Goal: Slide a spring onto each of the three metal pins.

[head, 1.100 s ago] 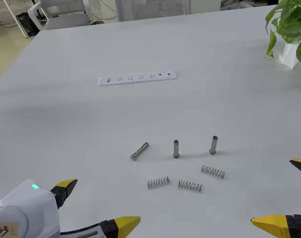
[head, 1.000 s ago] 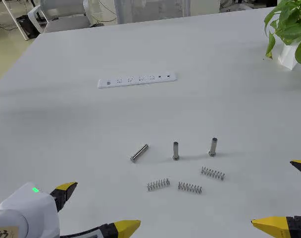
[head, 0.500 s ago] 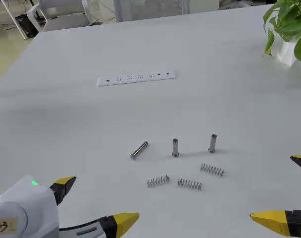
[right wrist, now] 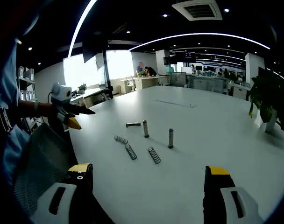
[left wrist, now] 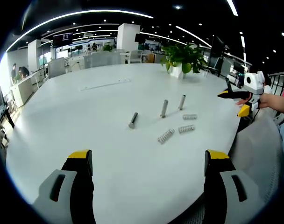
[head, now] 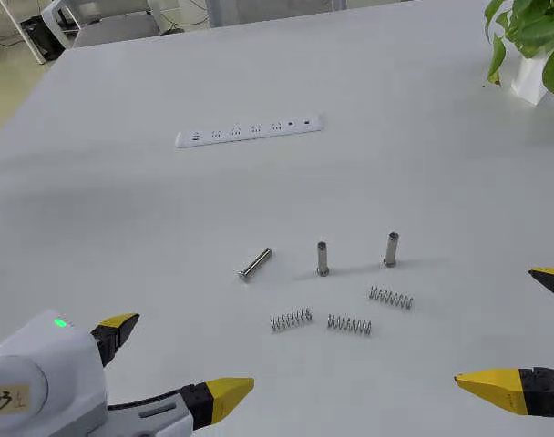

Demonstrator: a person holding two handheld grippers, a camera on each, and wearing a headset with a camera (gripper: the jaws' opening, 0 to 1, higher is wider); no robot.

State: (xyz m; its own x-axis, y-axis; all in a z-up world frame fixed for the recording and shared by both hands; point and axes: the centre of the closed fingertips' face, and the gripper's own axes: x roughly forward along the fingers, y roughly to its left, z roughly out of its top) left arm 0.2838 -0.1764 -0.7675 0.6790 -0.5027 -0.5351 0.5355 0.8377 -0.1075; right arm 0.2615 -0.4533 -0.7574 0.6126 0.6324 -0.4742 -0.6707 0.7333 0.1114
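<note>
**STATUS: BOTH GRIPPERS RELEASED AT THE NEAR EDGE; PINS AND SPRINGS LIE APART AT TABLE CENTRE**

The work surface is a large white table (head: 104,209). A potted plant (head: 518,32) stands at its far right corner.

The left gripper (head: 181,355) is held low over the near left part of the table. It has a white body with a green lamp lit on top. Its yellow-tipped jaws are spread wide and grasp nothing. The right gripper (head: 500,326) is held over the near right edge. Its jaws are likewise spread wide and empty. Both grippers are well apart from the parts.

A white power strip (head: 250,132) lies flat on the far half of the table, well behind the parts.

The three metal pins sit in a loose row near the middle of the table:

- The lying pin (head: 255,264) rests on its side at the left of the row, set at a slant.
- The middle pin (head: 323,258) stands upright on its wider base.
- The right-hand pin (head: 391,248) also stands upright on its base.

The three springs lie flat in a second row on the person's side of the pins. None touches a pin or another spring:

- The left spring (head: 291,320) lies nearer than the gap between the lying pin and the middle pin.
- The middle spring (head: 349,324) lies just beside it, to the right.
- The right spring (head: 391,298) lies near the base of the right-hand pin.

No spring is yet on a pin.
</note>
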